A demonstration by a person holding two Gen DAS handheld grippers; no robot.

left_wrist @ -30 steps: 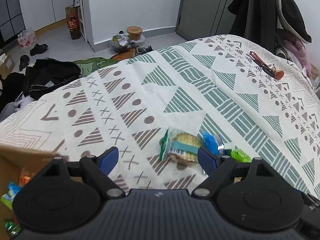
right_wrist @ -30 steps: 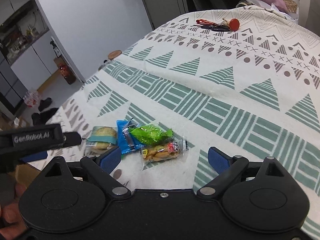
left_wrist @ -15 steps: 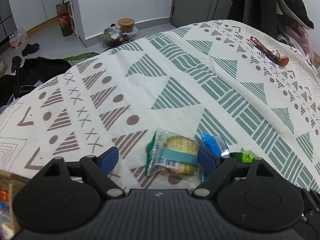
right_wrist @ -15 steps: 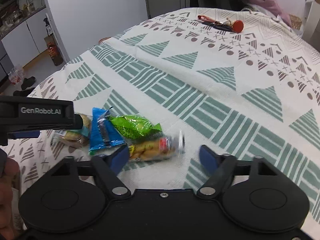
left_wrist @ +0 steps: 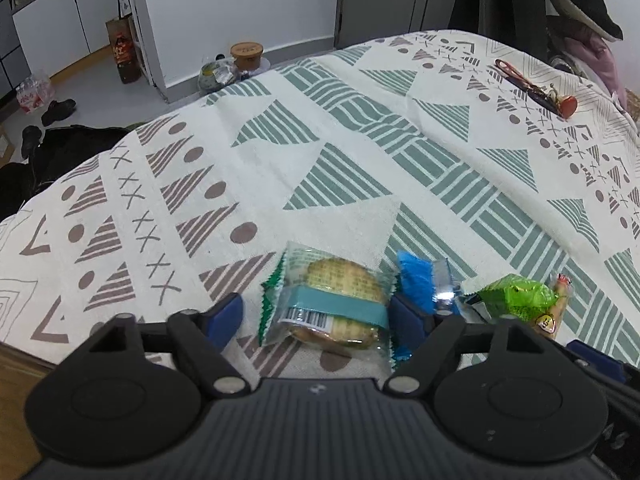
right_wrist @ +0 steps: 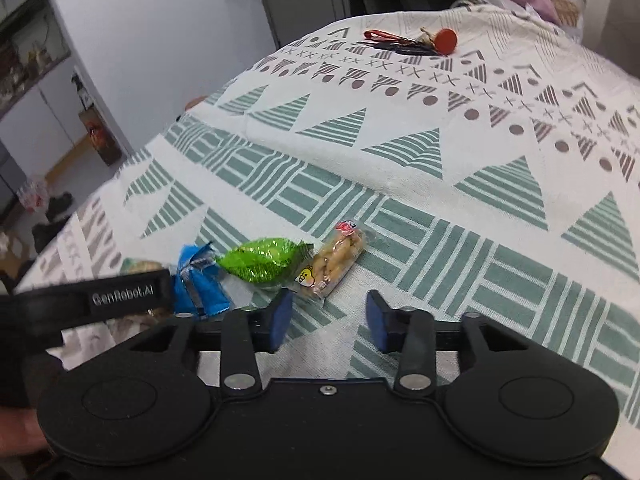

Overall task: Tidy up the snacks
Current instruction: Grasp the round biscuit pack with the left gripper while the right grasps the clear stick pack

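Biscuit packet (left_wrist: 330, 304) now between left jaws.

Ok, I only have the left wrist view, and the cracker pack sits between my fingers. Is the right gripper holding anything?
Observer: No, the right gripper is open, with nothing between its fingers.
Operator: Where is it aimed?
Observer: The yellow pack lies just ahead of its left finger, not between the two.
Operator: Is that pack clear of the green one?
Observer: No, the green pack meets its corner.
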